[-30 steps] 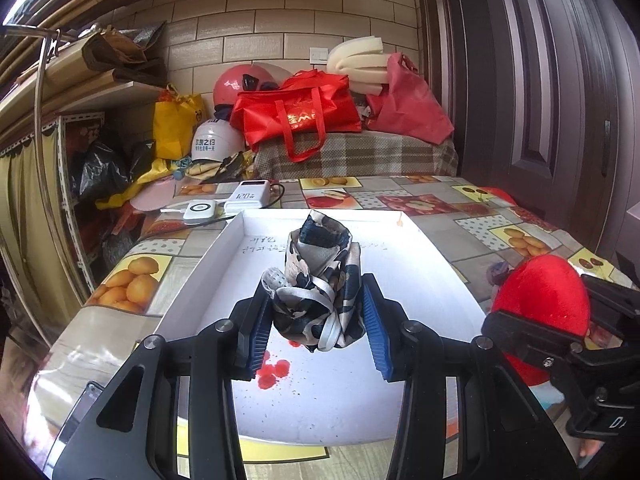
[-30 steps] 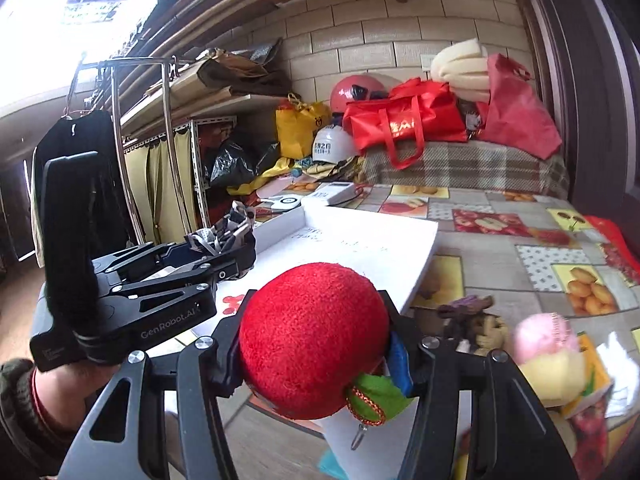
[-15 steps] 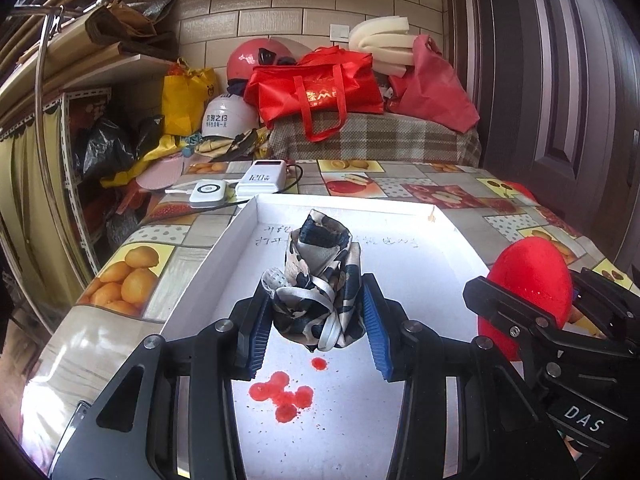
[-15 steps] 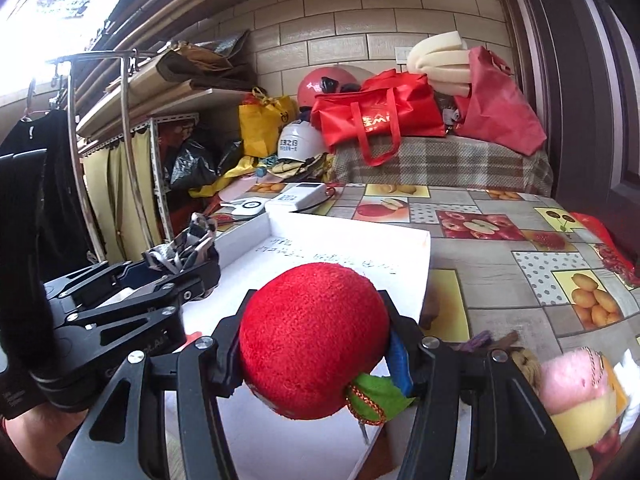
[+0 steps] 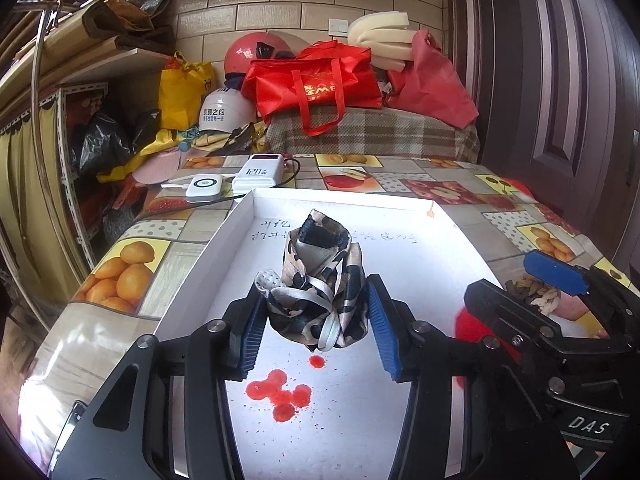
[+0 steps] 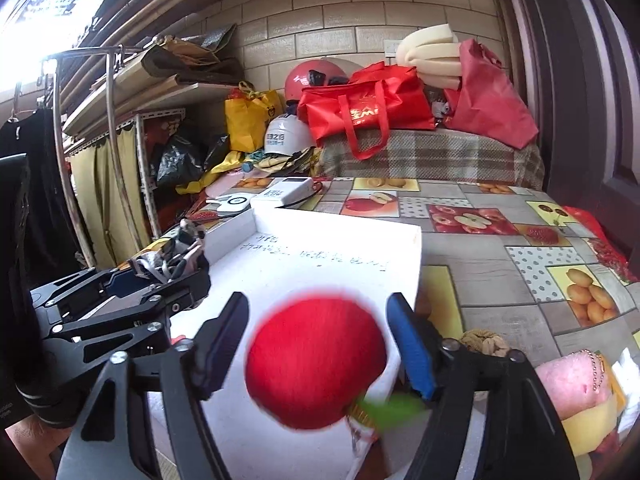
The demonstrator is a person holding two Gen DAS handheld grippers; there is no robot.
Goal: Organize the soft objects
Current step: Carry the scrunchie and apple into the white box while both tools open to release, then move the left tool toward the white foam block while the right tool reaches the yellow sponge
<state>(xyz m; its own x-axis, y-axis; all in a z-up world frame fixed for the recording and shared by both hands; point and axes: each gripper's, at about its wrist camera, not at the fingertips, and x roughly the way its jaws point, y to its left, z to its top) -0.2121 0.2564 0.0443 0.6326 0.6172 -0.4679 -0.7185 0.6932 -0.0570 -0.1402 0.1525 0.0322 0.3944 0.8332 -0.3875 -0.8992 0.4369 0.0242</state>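
1. The left claw (image 5: 316, 328) has just been opening; its blue pads stand a little off the patterned cloth bundle (image 5: 320, 288), which sits between them over the white tray (image 5: 240, 216).
2. The right claw (image 6: 320, 356) has just been opening wide; the red plush ball (image 6: 316, 360) lies blurred between its pads, clear of both, over the tray's near right corner.
3. The tray rests on the fruit-patterned counter (image 6: 500, 256); red stains (image 5: 280, 394) mark its floor.

both wrist cameras looked forward and slightly down along own fingers, close over white tray (image 5: 240, 220) (image 6: 412, 248); both faced brick wall; each caught other gripper.
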